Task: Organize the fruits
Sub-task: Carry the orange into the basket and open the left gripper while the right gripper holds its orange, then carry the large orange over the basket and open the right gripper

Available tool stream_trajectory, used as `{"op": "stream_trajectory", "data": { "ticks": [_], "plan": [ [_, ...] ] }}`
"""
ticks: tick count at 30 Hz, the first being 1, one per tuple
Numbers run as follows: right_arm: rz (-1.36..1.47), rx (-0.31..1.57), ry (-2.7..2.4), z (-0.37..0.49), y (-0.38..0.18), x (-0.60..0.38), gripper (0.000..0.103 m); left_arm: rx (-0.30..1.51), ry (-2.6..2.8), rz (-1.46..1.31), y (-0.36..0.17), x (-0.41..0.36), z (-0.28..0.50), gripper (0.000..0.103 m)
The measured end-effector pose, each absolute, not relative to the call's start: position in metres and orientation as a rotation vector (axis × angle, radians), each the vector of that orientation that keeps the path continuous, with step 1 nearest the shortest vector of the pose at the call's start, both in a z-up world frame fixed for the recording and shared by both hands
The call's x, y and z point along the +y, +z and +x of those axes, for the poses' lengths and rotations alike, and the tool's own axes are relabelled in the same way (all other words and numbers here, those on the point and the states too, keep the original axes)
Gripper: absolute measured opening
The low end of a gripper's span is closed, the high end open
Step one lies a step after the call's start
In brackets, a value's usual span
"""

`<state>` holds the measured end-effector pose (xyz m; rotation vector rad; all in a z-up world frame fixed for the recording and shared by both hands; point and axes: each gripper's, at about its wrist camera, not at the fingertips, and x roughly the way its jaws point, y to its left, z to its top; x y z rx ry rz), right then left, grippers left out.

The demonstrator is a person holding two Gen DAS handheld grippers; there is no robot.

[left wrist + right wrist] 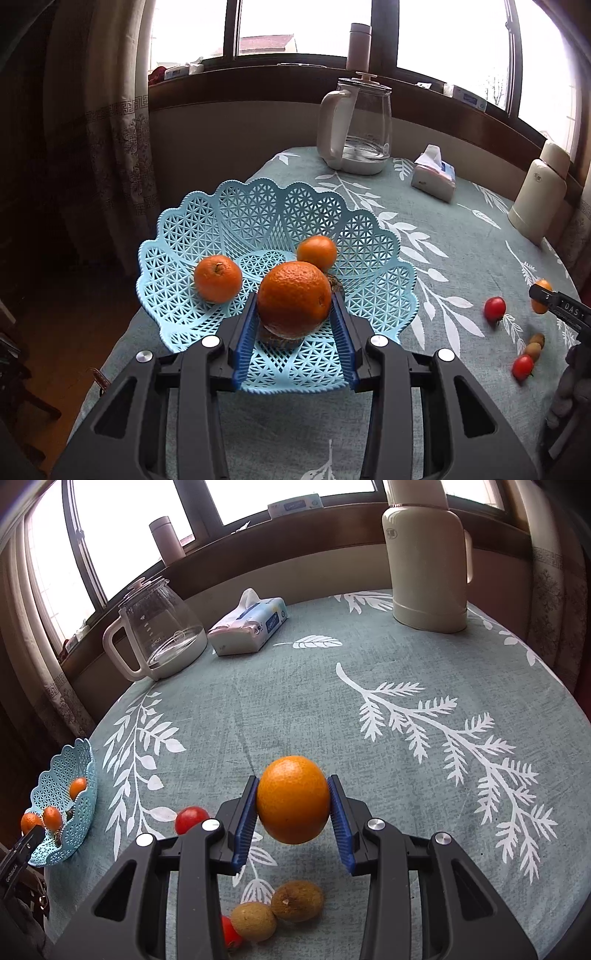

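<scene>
In the left wrist view, a brown fruit [280,334] in the blue basket [177,258] sits mostly hidden beneath the held orange [293,299] (its kind is unclear). In the right wrist view, one red tomato [231,934] hides behind the gripper frame.

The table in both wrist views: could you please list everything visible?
Basket: one, light blue lattice, table's left edge.
Oranges: three, orange, in the basket.
Lifted orange: one, orange, in the right tool.
Brown fruits: two, on the cloth; more brown fruit under the basket's front orange, count unclear.
Tomatoes: two, red, on the cloth.
Kettle: one, clear glass, white handle, far side.
Tissue pack: one, white and blue, beside the kettle.
Thermos: one, cream, far right.
Bottle: one, pale pink, windowsill.
Tablecloth: one, teal, white leaves.
Left tool: black, blue pads, flanking the front orange; grip unclear.
Right tool: same colours, shut on the lifted orange.
</scene>
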<state>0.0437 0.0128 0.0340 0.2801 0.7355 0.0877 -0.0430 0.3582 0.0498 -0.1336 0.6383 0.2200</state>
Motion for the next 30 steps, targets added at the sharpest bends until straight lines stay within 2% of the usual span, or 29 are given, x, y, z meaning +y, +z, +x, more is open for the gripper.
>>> {"op": "stream_trajectory", "data": {
  "ticks": [12,14,15,16,30],
  "plan": [
    [0.273,0.735,0.087,0.044,0.032,0.013,0.038,0.651,0.247,-0.138,0.046,0.368,-0.047,0.040],
    [0.274,0.735,0.087,0.043,0.032,0.013,0.038,0.641,0.250,-0.145,0.048,0.369,-0.048,0.047],
    [0.273,0.735,0.087,0.043,0.032,0.013,0.038,0.628,0.264,-0.141,0.050,0.369,-0.050,0.060],
    [0.272,0.735,0.088,0.043,0.033,0.013,0.038,0.611,0.272,-0.141,0.053,0.370,-0.052,0.067],
    [0.234,0.726,0.145,0.032,0.043,0.038,0.038,0.565,0.317,-0.150,0.060,0.384,-0.064,0.067]
  ]
}}
